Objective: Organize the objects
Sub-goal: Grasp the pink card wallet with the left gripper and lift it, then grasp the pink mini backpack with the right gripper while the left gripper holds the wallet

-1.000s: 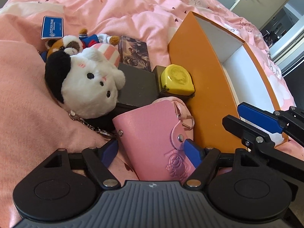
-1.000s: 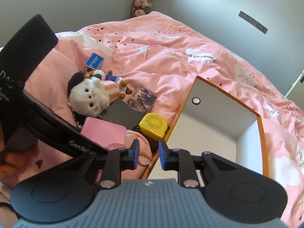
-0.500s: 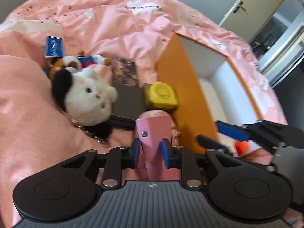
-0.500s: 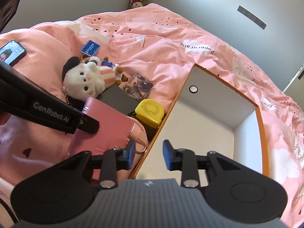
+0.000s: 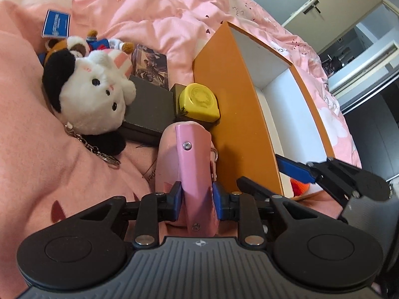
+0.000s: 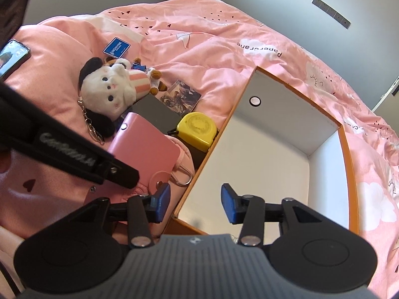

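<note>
Gripping the pink key pouch (image 5: 197,164) on its two flat sides, the left gripper (image 5: 195,198) has its blue pads pressed against the leather, and I judge the pouch should be lifted high enough to pass the near orange wall of the box (image 6: 326,129) without loosening the squeeze. Just beside it, the right gripper (image 6: 196,203) hangs wide open and holds nothing, above the near corner of the box. Farther away, the yellow tape measure (image 5: 199,103) lies against the outside of the box, with the plush cat keychain (image 5: 92,94) beyond on the pink blanket (image 5: 149,17).
</note>
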`<control>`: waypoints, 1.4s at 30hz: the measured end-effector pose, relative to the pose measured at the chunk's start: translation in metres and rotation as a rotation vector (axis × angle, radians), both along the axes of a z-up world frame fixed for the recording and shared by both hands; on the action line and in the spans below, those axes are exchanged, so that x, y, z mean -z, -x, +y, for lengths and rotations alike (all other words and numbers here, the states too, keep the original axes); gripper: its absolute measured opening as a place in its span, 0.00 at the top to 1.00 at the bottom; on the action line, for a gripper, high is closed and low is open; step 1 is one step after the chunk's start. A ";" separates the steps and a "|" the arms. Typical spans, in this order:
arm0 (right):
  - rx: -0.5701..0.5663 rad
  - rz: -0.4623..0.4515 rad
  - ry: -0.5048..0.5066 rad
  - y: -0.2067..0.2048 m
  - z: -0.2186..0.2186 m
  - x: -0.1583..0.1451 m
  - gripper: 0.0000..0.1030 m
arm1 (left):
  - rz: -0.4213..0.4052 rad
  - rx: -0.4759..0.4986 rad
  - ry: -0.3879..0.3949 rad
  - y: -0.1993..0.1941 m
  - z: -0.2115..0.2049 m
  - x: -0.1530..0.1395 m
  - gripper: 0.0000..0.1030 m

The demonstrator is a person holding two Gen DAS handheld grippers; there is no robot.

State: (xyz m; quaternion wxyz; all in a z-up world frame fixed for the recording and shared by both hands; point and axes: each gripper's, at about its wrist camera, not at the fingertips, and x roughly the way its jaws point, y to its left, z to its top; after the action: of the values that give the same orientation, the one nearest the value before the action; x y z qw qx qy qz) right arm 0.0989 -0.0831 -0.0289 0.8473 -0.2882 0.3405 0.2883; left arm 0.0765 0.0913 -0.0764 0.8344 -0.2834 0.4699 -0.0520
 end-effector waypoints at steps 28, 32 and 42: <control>-0.050 0.109 -0.154 0.011 0.062 -0.019 0.62 | -0.103 -0.118 -0.281 0.027 0.040 -0.056 0.81; 0.005 0.152 -0.106 0.004 0.073 -0.001 0.64 | -0.102 -0.125 -0.252 0.029 0.050 -0.050 0.81; 0.058 0.147 0.050 -0.005 0.095 0.038 0.54 | -0.127 -0.131 -0.199 0.032 0.059 -0.041 0.81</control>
State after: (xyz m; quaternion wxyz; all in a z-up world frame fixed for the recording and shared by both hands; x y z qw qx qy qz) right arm 0.1043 0.0114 -0.0667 0.8205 -0.2772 0.4172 0.2755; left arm 0.0445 0.1501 -0.0357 0.8880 -0.2257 0.3995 0.0315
